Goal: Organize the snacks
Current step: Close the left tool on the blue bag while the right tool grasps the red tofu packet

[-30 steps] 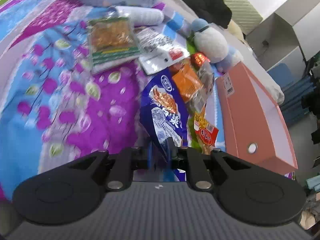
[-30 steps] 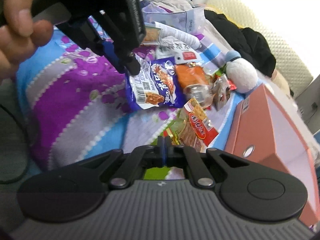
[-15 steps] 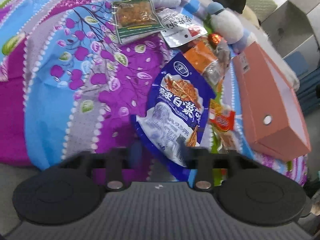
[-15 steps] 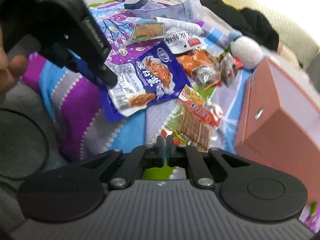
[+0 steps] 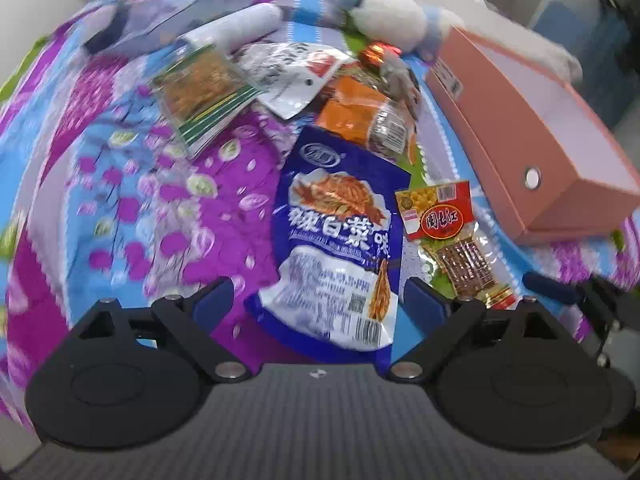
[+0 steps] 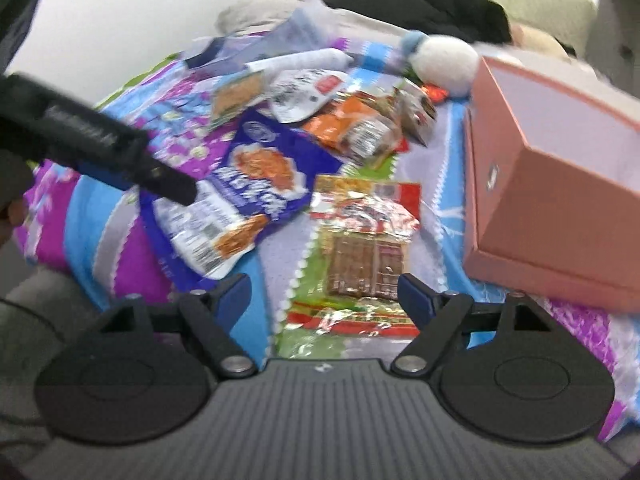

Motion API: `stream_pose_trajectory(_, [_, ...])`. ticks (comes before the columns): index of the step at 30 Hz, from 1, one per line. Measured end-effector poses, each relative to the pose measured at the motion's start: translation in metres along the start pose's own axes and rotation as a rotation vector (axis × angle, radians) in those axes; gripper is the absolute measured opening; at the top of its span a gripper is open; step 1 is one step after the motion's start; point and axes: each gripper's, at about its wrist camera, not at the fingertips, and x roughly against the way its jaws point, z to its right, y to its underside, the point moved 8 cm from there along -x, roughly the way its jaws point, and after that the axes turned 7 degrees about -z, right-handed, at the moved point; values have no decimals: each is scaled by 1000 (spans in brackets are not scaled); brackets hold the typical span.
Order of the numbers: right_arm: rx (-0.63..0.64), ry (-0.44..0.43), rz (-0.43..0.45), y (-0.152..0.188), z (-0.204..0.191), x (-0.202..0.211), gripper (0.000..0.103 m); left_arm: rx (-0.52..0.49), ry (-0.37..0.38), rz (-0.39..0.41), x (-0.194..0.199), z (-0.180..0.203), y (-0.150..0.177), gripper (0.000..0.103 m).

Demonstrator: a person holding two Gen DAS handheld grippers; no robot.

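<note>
Your left hand-held gripper [image 5: 316,300] has just spread wide over the blue snack bag's [image 5: 340,240] near edge, pads clear. Your right hand-held gripper [image 6: 324,296] has just opened around the red-labelled packet [image 6: 364,256], gripping nothing. Bare floral bedspread [image 5: 132,208] lies at nine o'clock. The pink box [image 5: 532,152], at two o'clock, shows only white lining.

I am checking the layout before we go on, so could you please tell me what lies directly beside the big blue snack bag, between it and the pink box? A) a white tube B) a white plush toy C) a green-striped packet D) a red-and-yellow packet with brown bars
D: the red-and-yellow packet lies on the bedspread between the blue snack bag and the pink box.
</note>
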Motion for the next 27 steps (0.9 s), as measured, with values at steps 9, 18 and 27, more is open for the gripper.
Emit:
stream_pose_trajectory(9, [-79,-1,-10,0,21,-28,86,-152,-5,-70,-40,21,-14,96])
stream_pose_trajectory(18, [-7,2,-25,-2,21,-46,86,-218,-24,-91,-63,27,-15,96])
stream_pose_trajectory(27, [-25,-26,-38,0,22,-55,87,-211,-44,-89,-75,24,-16,95])
